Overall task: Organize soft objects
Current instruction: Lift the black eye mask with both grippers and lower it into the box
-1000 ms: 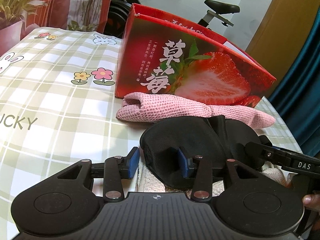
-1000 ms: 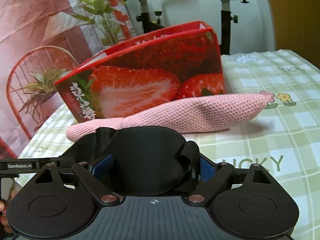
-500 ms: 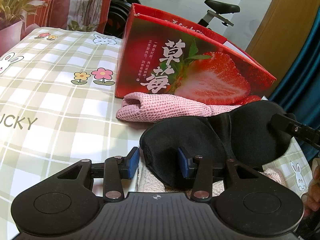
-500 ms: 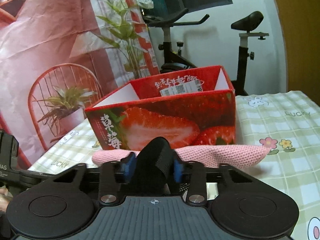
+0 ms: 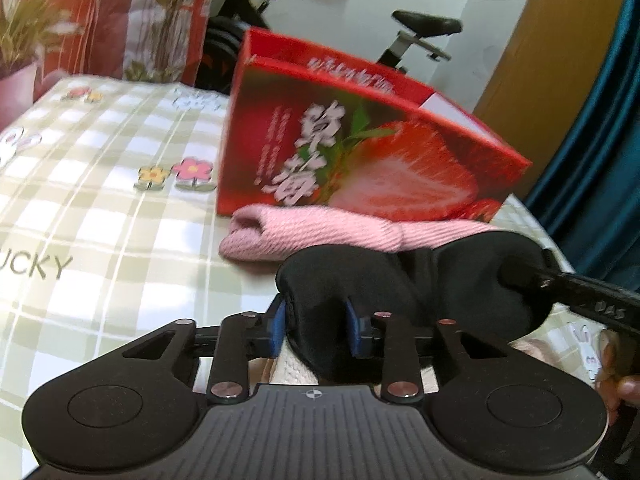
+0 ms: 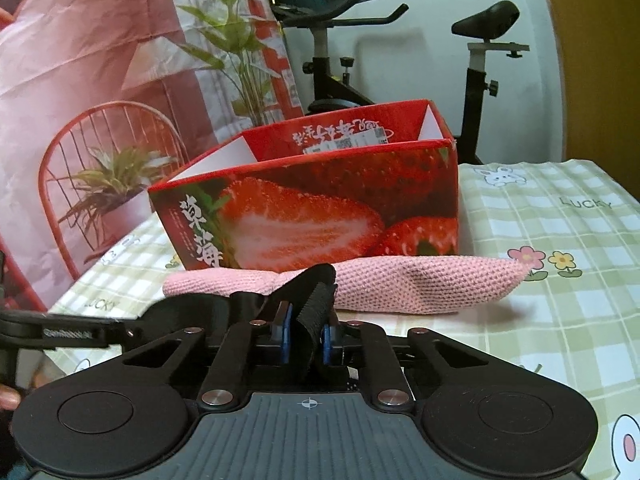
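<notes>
Reaching level over the checked tablecloth (image 6: 560, 320), the left gripper (image 5: 316, 330) pinches one padded cup of the black sleep mask (image 5: 400, 280) between narrowly parted blue pads, while the right gripper (image 6: 306, 336) is clamped almost closed on its ribbed strap (image 6: 316, 300). Just beyond both jaws lies a pink knitted cloth (image 6: 400, 284) against the glossy strawberry box (image 6: 320, 216).

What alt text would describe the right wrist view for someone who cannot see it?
The right gripper pinches the strap of a black eye mask above a checked tablecloth. Beyond lie a pink knitted cloth and an open strawberry box.
</notes>
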Tool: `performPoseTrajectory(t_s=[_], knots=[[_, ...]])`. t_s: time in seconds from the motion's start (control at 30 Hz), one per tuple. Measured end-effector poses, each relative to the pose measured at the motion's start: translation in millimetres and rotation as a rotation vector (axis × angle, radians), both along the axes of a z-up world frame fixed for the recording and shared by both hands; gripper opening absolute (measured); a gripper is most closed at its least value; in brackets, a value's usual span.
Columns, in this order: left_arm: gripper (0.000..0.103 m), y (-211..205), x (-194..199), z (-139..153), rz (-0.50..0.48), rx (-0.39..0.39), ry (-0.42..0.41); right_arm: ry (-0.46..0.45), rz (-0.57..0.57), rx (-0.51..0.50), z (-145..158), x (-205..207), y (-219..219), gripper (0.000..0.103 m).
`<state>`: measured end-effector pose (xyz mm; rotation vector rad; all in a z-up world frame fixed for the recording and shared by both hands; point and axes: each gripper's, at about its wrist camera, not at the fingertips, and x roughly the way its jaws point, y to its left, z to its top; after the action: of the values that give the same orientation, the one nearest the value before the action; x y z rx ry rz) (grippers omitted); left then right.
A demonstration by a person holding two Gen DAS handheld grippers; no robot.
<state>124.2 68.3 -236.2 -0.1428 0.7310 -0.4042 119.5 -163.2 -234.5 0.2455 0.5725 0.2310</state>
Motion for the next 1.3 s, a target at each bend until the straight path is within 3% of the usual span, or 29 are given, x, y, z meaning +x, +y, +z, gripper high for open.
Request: performPoseTrajectory(t_s=[0.17,0.47,0.7,0.83,0.97,1.13,1.3], knots=[[0.019,-1,-9,25,-0.041,-0.036,-0.074,-0.024,0.033,-0.011,10,-1,4,0.01],[0.017,-10,-16,103,-0.06,-0.072,-0.278,-0.184,0.072,-0.031,73,6,-2,0.009],[0.017,-31,15,148,-0.022,-0.066,-0.419,-0.319,0.08,-0.089,131,44,-8,0.009],[0.017,-46,47,160,-0.002,-0.031,-0.444,-0.328,0.065,-0.114,142,81,-10,0.009],[0.017,-59,78,158,0.004,0.045,-0.423,-0.293,0.055,-0.153,135,118,-6,0.009],[0.017,-64,110,132,-0.015,0.094,-0.29,-0.158,0.057,-0.155,103,155,-2,0.009],[0.017,-70,129,101,-0.07,0.156,-0.145,0.004,0.034,-0.054,68,174,-5,0.009]])
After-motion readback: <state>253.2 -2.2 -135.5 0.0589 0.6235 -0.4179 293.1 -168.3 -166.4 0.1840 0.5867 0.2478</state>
